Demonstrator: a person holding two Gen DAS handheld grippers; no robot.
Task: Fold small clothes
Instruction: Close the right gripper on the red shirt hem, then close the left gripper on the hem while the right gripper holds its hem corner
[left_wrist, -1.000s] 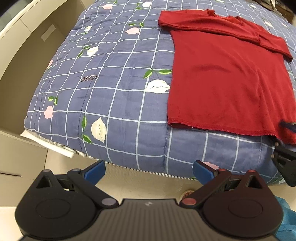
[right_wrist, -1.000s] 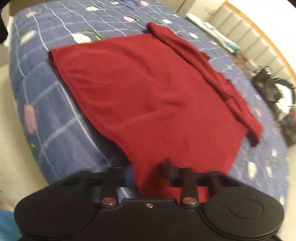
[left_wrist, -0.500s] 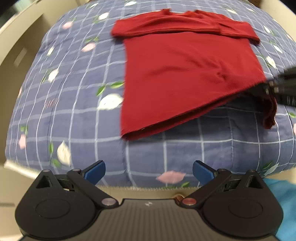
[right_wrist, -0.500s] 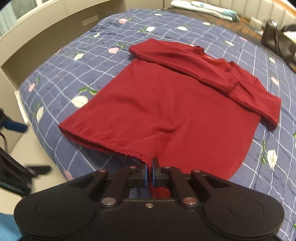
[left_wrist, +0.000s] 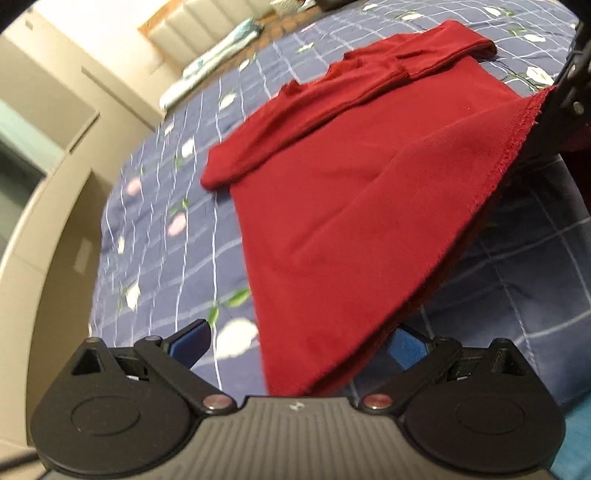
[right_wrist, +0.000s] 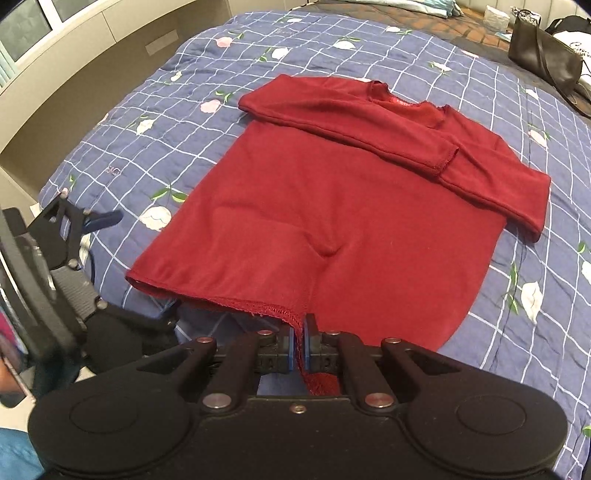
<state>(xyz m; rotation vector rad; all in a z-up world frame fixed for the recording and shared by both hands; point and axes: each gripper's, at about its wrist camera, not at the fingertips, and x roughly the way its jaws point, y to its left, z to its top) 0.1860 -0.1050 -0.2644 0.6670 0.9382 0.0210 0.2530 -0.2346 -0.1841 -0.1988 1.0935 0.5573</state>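
While pinching shirt (right_wrist: 332, 206), right gripper (right_wrist: 300, 341).

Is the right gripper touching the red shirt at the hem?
Touching. The right wrist view shows the right gripper shut on the hem of the red shirt, cloth pinched between its pads.

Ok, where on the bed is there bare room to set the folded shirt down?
Bare quilt lies left of the red shirt, toward the wall, and a narrower strip on its right. The far right corner is crowded by a dark handbag.
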